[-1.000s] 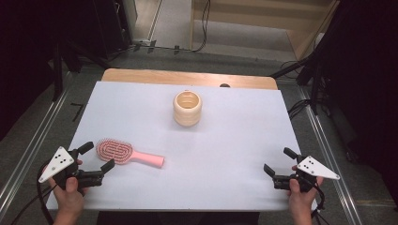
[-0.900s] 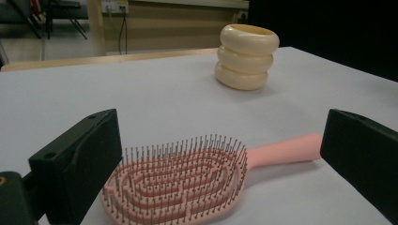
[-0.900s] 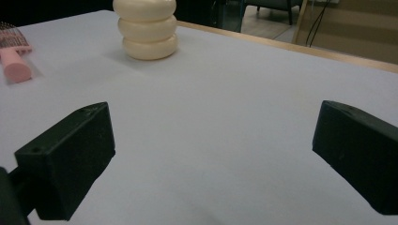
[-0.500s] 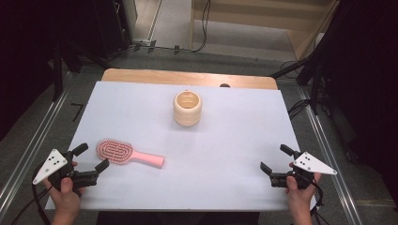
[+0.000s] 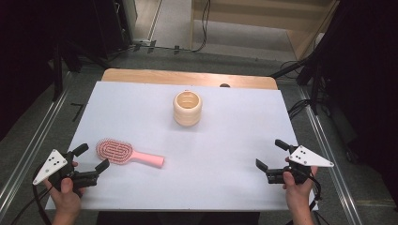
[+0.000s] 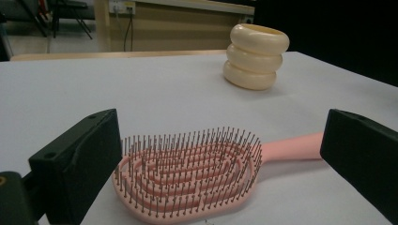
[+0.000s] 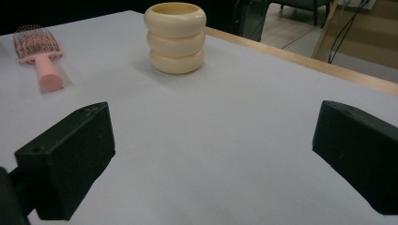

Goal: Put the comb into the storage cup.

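light: even, overhead | shadows: soft, faint | surroundings: dark | focus: sharp

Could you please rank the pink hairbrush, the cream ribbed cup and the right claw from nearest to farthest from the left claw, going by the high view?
From the left claw, whose jaws stand open:
1. Pink hairbrush: just beyond the jaws, bristles up, handle pointing right.
2. Cream ribbed cup: upright near the table's far middle.
3. Right claw: open, across the table at its right near edge.

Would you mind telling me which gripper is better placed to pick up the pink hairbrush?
Left: the left gripper sits open right beside the hairbrush head, while the right gripper is across the table.
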The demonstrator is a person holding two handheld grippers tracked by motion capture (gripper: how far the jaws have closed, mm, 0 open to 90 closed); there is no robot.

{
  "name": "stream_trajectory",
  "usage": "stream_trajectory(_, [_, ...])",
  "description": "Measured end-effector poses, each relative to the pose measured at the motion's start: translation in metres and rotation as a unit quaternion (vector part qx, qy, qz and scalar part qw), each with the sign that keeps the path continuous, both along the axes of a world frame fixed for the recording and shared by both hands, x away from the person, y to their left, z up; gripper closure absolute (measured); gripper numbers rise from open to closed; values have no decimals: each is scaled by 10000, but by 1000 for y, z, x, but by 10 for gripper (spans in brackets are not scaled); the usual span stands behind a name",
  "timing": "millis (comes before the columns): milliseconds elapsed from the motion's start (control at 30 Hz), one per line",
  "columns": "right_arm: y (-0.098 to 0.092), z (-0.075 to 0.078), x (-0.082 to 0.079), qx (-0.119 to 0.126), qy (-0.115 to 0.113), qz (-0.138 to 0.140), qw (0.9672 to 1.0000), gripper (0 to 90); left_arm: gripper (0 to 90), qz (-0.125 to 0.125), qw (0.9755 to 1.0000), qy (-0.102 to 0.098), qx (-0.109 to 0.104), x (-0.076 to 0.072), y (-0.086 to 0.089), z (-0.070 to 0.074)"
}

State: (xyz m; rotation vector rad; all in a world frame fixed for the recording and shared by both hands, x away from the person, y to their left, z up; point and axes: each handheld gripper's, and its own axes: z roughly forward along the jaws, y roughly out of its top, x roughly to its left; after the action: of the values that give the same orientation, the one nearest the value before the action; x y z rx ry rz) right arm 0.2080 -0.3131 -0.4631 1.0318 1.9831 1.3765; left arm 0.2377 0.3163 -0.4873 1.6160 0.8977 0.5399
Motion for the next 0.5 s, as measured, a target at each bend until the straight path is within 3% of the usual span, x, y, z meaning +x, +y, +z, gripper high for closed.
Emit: stream_trajectory(500, [26, 19, 16, -40, 33, 380, 9993, 0, 0, -22, 10000, -18, 35, 0, -1, 0])
